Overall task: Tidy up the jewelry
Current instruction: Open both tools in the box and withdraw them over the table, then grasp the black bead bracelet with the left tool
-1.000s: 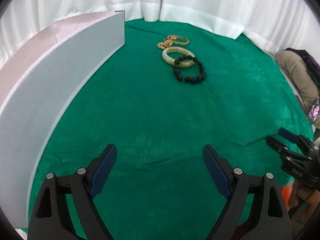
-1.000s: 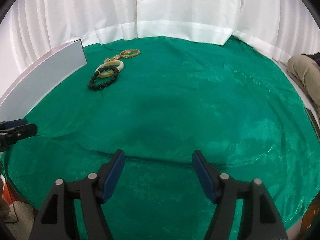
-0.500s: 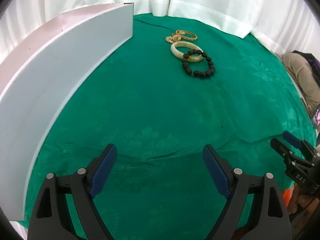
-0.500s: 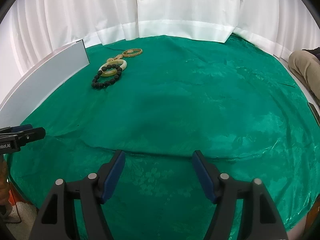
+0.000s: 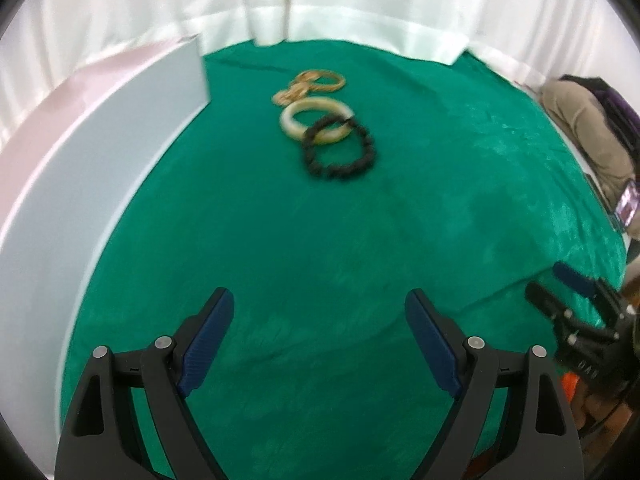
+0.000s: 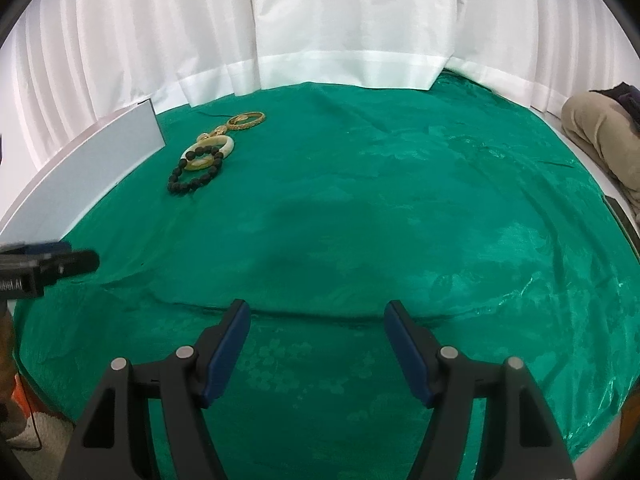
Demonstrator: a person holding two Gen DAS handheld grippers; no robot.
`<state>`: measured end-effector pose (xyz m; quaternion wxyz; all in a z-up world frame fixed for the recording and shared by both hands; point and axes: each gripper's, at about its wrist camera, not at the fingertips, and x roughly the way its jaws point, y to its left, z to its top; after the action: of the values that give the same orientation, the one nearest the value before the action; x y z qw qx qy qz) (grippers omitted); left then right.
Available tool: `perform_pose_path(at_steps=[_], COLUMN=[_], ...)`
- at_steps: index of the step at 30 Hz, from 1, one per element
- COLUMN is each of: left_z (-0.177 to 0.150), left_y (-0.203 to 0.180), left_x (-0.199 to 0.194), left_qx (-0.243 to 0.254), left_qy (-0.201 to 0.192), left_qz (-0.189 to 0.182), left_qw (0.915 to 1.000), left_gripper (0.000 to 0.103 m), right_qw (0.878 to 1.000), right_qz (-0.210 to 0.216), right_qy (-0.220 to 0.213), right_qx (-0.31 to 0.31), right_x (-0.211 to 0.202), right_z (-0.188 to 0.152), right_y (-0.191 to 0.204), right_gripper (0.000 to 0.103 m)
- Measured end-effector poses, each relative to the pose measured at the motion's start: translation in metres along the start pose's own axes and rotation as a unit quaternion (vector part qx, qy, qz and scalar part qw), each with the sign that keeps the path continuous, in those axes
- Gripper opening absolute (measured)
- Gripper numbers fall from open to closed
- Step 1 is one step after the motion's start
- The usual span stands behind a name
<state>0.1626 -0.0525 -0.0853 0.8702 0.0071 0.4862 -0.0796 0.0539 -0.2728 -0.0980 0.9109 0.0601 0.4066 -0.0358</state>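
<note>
Several bracelets lie in a row on the green cloth [image 5: 280, 240]. A black bead bracelet [image 5: 340, 152] overlaps a cream bangle [image 5: 298, 116], and gold chain pieces [image 5: 308, 84] lie behind them. The right wrist view shows the same black bead bracelet [image 6: 194, 174], cream bangle [image 6: 210, 148] and gold bangle [image 6: 246, 120] at far left. My left gripper [image 5: 320, 324] is open and empty, well short of the bracelets. Over the cloth's near part my right gripper [image 6: 318, 328] also stands open with nothing between its fingers.
A long white box [image 5: 80, 168] stands along the left side of the cloth, also seen as a white box [image 6: 92, 160] from the right. White curtains [image 6: 340, 20] close the back. A person's leg in beige trousers [image 5: 580, 128] rests at the right edge.
The left gripper has moved across the cloth, so the bracelets now look larger and lower in its view. The right wrist view has hardly shifted.
</note>
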Motion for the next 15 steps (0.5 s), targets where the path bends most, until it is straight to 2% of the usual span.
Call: perform_pose_path(at_steps=[4,6,10,15], left_z=[0.027,0.043,0.077,0.112], left_y=[-0.020,-0.024,-0.020,-0.009], left_x=[0.011,0.027,0.059,0.097], left_qx=[0.040,0.047,0.020,-0.018], left_qy=[-0.006,0.003,0.016,0.017], left_qz=[-0.011,-0.004,-0.007,0.012], left_qw=[0.9991,0.9989,0.9996,0.9996], left_gripper=[0.088,0.088,0.088,0.089], right_qw=[1.000,1.000,1.000,1.000], right_qz=[0.008,0.009,0.012,0.020], right_qy=[0.002,0.001,0.001,0.006], right_qx=[0.007,0.008,0.013,0.019], right_x=[0.001,0.000,-0.001,0.001], right_z=[-0.001,-0.001,-0.003,-0.007], right_y=[-0.003,-0.004,-0.007,-0.006], right_gripper=[0.071,0.071,0.071,0.071])
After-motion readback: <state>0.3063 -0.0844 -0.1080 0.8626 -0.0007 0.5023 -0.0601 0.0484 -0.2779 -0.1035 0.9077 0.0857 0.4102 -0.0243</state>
